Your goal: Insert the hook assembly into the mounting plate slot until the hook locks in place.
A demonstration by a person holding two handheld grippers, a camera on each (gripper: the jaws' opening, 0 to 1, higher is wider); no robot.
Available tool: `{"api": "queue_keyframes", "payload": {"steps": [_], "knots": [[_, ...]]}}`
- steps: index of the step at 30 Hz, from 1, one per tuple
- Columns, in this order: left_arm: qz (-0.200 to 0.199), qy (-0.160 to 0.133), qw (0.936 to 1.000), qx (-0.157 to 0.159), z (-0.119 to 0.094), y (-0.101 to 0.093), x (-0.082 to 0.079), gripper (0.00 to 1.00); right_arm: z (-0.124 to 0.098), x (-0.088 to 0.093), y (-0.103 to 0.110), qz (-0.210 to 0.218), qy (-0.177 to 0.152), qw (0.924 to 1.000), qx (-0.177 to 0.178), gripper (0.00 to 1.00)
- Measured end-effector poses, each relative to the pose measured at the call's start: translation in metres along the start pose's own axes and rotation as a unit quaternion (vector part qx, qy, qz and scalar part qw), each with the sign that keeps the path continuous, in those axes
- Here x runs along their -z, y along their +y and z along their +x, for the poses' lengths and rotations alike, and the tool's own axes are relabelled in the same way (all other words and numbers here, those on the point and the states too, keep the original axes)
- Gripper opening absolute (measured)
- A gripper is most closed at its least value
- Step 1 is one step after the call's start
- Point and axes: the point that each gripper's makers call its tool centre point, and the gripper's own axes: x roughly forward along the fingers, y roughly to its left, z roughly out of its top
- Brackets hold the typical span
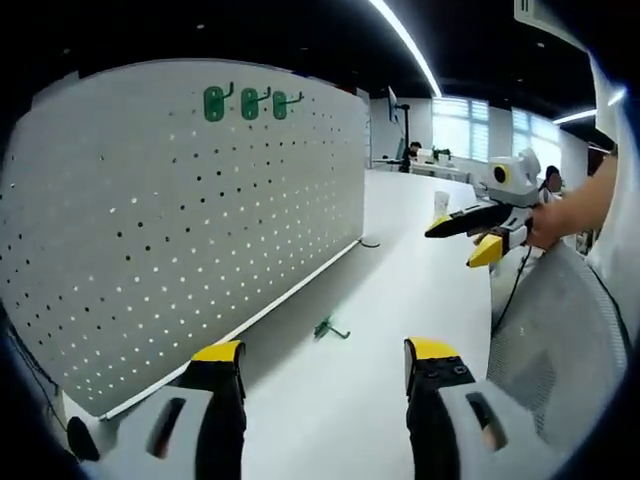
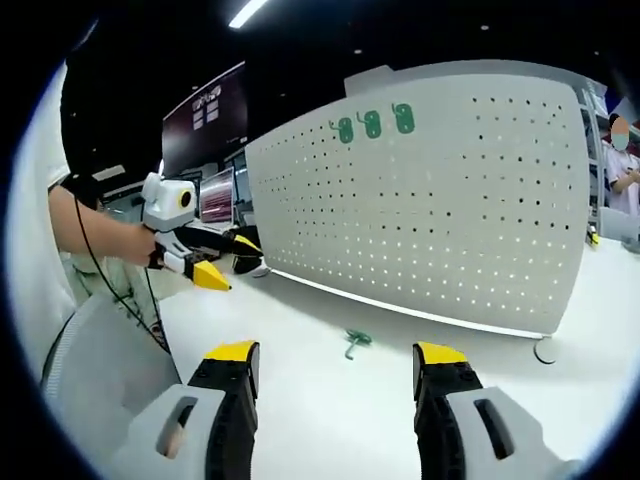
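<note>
Jaws of left gripper (image 1: pixel 323 358) spread wide, nothing between; same for right gripper (image 2: pixel 340 362), yellow tips apart over white table (image 1: pixel 420 230). Green hook (image 1: pixel 329 329) loose on tabletop just ahead, near foot of pegboard (image 1: pixel 200 220), untouched. Farther up, three green hooks (image 1: pixel 249 103) hung in row near top edge of board. Person (image 2: pixel 622 165) standing beyond board's far right end
</note>
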Motion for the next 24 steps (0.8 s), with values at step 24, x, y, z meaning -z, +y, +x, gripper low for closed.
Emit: {"api": "queue_keyframes", "payload": {"steps": [24], "knots": [[0.096, 0.111, 0.9849, 0.091, 0.061, -0.007, 0.011, 0.61, 0.001, 0.009, -0.001, -0.001, 0.021, 0.9998, 0.003, 0.58]]}}
